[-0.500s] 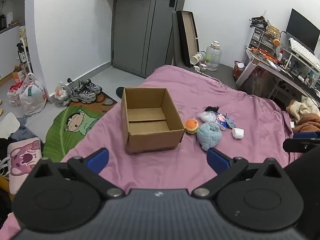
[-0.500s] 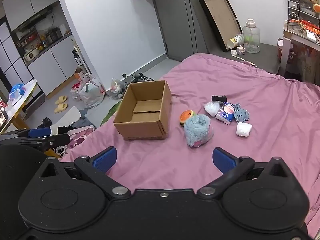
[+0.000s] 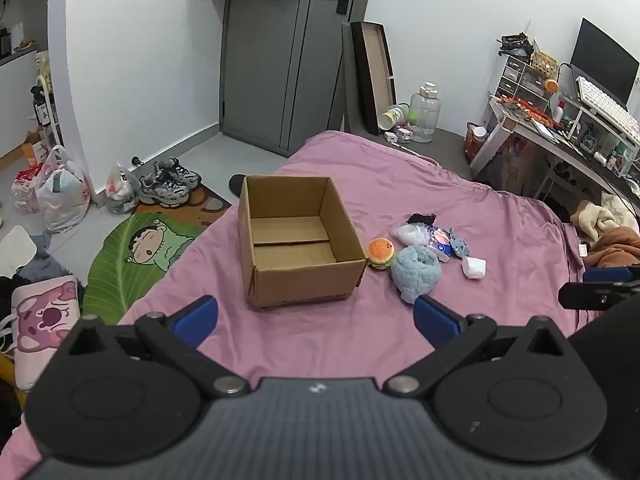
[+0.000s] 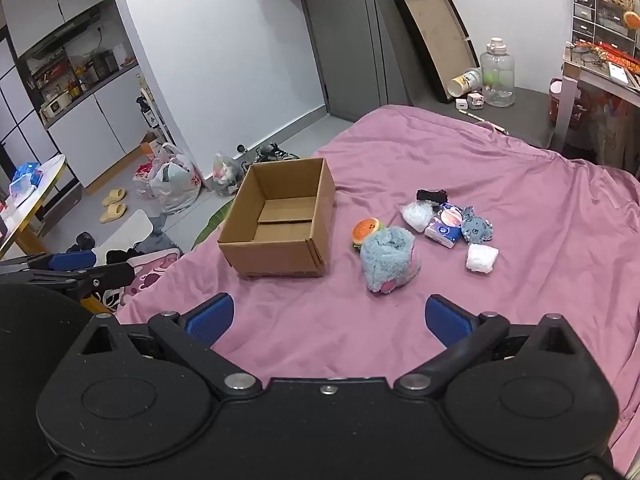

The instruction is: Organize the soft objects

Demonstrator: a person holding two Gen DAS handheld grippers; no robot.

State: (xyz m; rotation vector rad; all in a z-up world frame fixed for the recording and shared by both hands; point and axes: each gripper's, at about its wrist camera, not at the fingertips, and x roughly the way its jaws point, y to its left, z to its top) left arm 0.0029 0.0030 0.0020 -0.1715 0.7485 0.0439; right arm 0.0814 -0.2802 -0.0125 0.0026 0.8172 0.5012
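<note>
Both claws gape empty: left claw (image 3: pixel 316 316), right claw (image 4: pixel 328 318). Pinch the blue plush (image 4: pixel 387 257) beside the cardboard box (image 4: pixel 280 256) across its middle.

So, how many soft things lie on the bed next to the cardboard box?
7: burger toy nearest the box, fluffy blue plush, clear bag, black item, tissue pack, small blue plush, white bundle. More may be hidden.

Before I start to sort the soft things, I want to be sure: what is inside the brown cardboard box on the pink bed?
The open brown cardboard box holds nothing visible: only its bare bottom flaps show. Its near wall hides a strip of the floor in both views.
</note>
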